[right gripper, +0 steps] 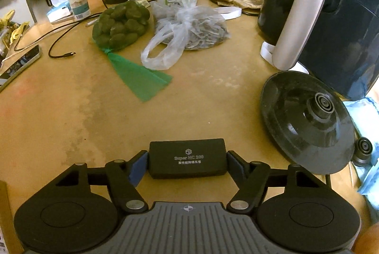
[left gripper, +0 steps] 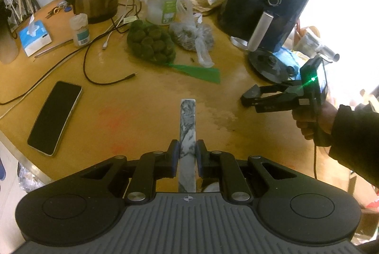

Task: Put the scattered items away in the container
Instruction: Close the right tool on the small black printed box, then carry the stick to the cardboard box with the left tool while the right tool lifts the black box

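Cluttered wooden surface (right gripper: 71,116): left hand-held gripper (left gripper: 187,156) pinches marbled bar (left gripper: 187,126) upright at 6 o'clock; right hand-held gripper (right gripper: 187,165) w/ pads against black case (right gripper: 187,158), 6 o'clock, air fryer (right gripper: 331,16) at 2.

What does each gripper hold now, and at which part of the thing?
The left gripper clamps a marbled flat bar near its lower end. The right gripper has a black box between its pads, at the short ends.
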A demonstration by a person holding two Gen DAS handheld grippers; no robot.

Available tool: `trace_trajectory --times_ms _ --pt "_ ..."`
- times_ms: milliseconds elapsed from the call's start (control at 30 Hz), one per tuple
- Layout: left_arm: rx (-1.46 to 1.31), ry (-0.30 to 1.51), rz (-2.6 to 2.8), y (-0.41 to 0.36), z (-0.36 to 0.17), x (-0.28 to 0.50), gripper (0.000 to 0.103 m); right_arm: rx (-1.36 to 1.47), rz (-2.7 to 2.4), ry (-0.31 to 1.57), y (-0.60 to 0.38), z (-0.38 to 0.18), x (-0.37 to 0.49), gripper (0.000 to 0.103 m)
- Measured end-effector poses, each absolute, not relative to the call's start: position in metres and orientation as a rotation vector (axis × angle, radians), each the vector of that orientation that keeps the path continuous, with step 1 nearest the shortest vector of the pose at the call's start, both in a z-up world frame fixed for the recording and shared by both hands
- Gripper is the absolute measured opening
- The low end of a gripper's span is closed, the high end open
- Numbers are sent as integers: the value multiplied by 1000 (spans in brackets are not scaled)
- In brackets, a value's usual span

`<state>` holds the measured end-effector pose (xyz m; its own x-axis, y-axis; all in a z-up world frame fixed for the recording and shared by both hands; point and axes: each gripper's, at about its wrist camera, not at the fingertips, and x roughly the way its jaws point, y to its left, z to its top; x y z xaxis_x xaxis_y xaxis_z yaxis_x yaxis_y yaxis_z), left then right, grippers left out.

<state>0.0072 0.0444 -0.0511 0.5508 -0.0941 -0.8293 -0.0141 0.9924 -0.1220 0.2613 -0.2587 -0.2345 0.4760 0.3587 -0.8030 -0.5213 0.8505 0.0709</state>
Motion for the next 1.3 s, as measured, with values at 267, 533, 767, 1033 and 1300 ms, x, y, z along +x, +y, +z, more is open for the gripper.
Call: trace_trajectory --times_ms 267,533,767,1033,1300 --pt "-108 979 -66 44 -47 11 16 -176 539 951 -254 -230 254 71" --pt "-87 962 -103 39 -42 12 16 -141 508 930 -258 -211 240 71" --pt "-65 950 -141 37 -35 13 16 -111 482 872 -261 -182 222 71" --pt "-27 924 -182 33 -21 17 16 -61 430 817 -267 -146 190 71" --pt "10 889 -244 25 -11 18 16 -8 369 773 -272 -111 148 71"
